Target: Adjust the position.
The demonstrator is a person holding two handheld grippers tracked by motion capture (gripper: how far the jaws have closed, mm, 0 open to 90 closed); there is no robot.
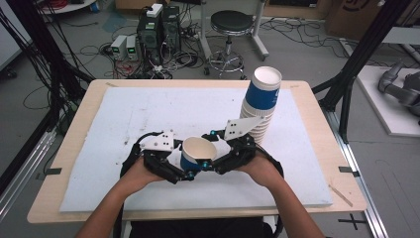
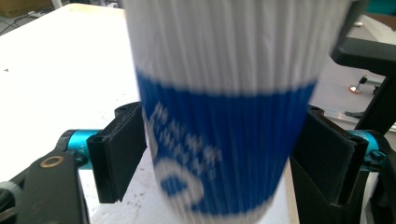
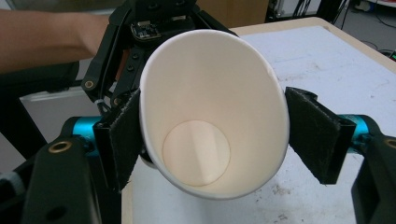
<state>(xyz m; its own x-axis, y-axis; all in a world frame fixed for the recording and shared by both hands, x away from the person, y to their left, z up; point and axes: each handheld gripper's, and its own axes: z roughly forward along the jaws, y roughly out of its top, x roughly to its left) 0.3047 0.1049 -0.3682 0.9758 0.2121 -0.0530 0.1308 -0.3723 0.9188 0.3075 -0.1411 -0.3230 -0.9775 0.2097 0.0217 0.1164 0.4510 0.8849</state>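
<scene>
Single blue-and-white ribbed paper cup (image 1: 198, 153) sits near the front middle of the white foam board (image 1: 124, 129), both grippers on it from opposite sides.

Left gripper (image 1: 181, 173): jaws spread wide enough to take the cup's lower body. In the left gripper view the cup (image 2: 219, 112) stands between the two black pads (image 2: 119, 149); the left pad touches the blue band, the right pad sits hard against the other side. Reads as a pinch on the cup's lower half. Cup is blurred in this view.

Right gripper (image 1: 210, 166): in the right gripper view the cup (image 3: 210, 112) is tilted with its mouth toward the camera, inside bottom visible. Left pad (image 3: 123, 135) presses the cup wall near the rim; right pad (image 3: 317, 130) is just beside the wall, contact not certain. Rim looks squeezed to an oval. Jaws wide, roughly cup width.

A tall stack of the same cups (image 1: 261, 101) stands at the board's back right, just behind the right gripper, apart from the held cup.

Board lies on a wooden table (image 1: 74, 129).
</scene>
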